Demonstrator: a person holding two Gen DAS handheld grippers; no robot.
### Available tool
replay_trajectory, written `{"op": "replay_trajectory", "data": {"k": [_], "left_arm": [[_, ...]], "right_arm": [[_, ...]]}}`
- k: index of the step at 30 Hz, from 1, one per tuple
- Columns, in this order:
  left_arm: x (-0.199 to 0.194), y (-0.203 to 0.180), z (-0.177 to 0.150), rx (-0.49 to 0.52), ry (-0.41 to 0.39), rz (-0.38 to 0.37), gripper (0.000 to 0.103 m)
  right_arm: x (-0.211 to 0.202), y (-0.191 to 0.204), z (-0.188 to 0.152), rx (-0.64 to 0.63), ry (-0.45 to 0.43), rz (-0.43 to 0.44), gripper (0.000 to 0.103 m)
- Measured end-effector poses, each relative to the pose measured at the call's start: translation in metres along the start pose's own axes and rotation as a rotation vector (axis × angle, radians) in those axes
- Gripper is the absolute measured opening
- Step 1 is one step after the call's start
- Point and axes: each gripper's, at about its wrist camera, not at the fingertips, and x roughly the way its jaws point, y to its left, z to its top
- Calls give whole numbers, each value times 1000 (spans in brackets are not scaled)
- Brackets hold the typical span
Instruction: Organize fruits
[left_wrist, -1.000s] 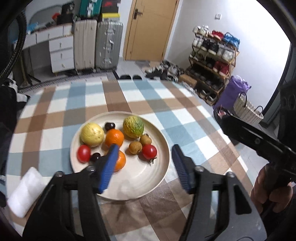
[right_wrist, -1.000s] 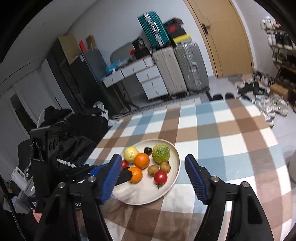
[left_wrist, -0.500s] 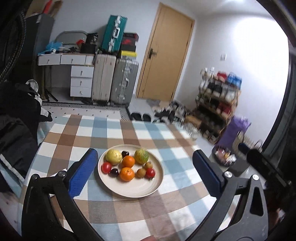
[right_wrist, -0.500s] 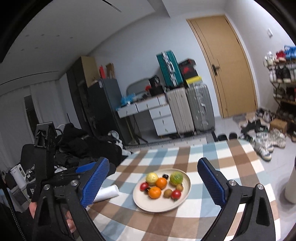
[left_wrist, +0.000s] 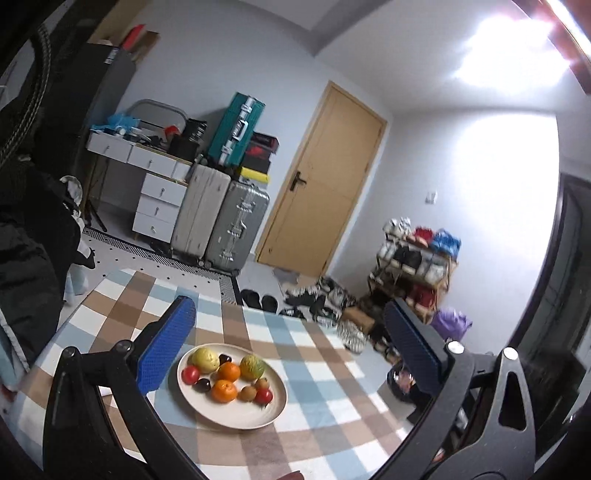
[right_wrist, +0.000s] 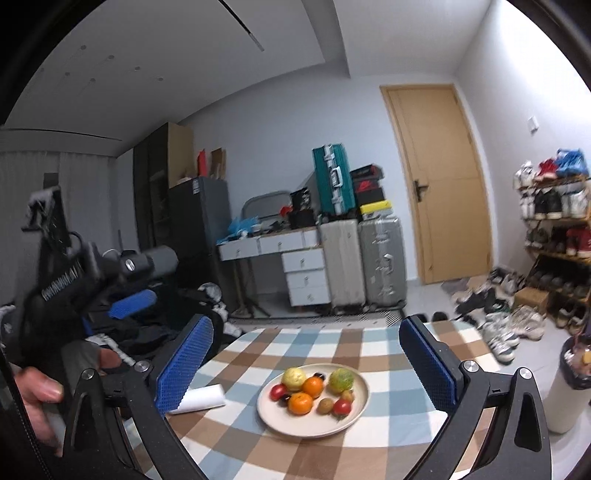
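A: Where does the fruit sit?

B: All of it is on the cream plate (right_wrist: 354, 417) on the checked worktop (right_wrist: 388, 354) — two oranges (right_wrist: 300, 402), two red tomatoes (right_wrist: 342, 406), a pale yellow fruit (right_wrist: 293, 377), a green bumpy melon-like fruit (right_wrist: 340, 380), brown kiwis (right_wrist: 325, 405) and some dark plums (left_wrist: 203, 385). The pieces crowd the far half of the plate, many touching.

A: And the claws?

B: The left claw (left_wrist: 291, 354) is spread wide with nothing between its blue pads, held above the worktop. The right claw (right_wrist: 306, 365) is opening, almost fully spread — empty too, with the plate seen through the gap.

A: Anything beside the plate?

B: A white roll (right_wrist: 201, 398) lies near it on the worktop. In the right wrist view a hand (right_wrist: 37, 391) grips the left claw's handle.
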Motion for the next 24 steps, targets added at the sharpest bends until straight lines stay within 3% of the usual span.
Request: {"op": "replay_trajectory", "data": {"k": [7,13,18,24], "left_arm": [[-6,-4,2,14,-28,33,102],[-10,-10,-7,126,-61,82,102],[-19,-7,-28,234,-105,135,102],[-12,17,-64,265,-68,191,102]], "right_arm": [[2,1,-9,4,38,-18,103],[1,0,-10,-15,45,-17,103],[-1,1,-14,-39,35,-25,103],[-1,6,-29,-86,33,-57,103]]}}
